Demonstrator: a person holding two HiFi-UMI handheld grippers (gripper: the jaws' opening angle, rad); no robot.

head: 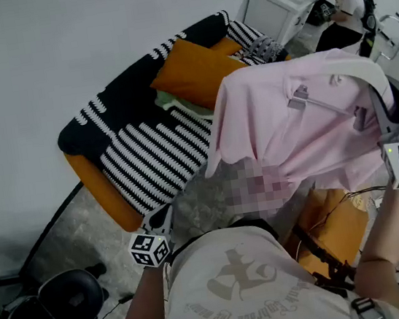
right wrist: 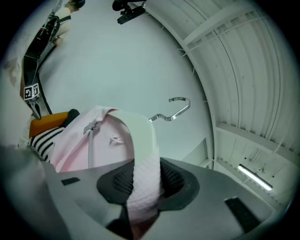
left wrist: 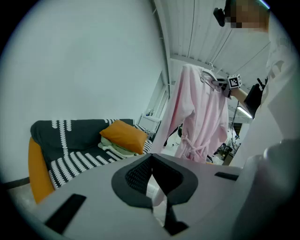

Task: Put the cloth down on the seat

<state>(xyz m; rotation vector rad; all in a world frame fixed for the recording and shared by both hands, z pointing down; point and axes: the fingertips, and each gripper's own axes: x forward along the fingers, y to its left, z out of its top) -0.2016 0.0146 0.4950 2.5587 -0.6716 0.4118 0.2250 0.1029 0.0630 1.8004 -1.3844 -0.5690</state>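
We are holding the cloth (head: 306, 133), a pink robe on a hanger (head: 300, 97), raised in the air with the right gripper (right wrist: 144, 169). Its fingers are clamping a band of the robe's pale waffle fabric near the collar, and that band is filling the gap between them. The left gripper (left wrist: 151, 161) is hanging low at our left side, well apart from the cloth, with its fingers closed together on nothing.

The cloth is not touching the seat (head: 149, 166). It is hanging at full length near the sofa (head: 103, 102), not over it.

Hazards we are expecting from here:
- Slippage: only one band of fabric is bearing the whole load, so a quick swing toward the sofa could be pulling it out of the fingers.
- Separation: the hanger is riding loose inside the shoulders, so tilting the cloth may be letting it drop out, or letting its hook snag the upholstery.
- Dragging: lowering before the cloth is over the seat would be trailing the hem across the floor (head: 72, 224).
- Misplacement: releasing too far along would be laying the cloth on the cushion, not the seat.

No container is taking part. The sofa is the only carrier: an orange cushion (head: 194, 71) is lying over folded pale fabric (head: 176, 107) at the far end, and the near striped part is showing bare.
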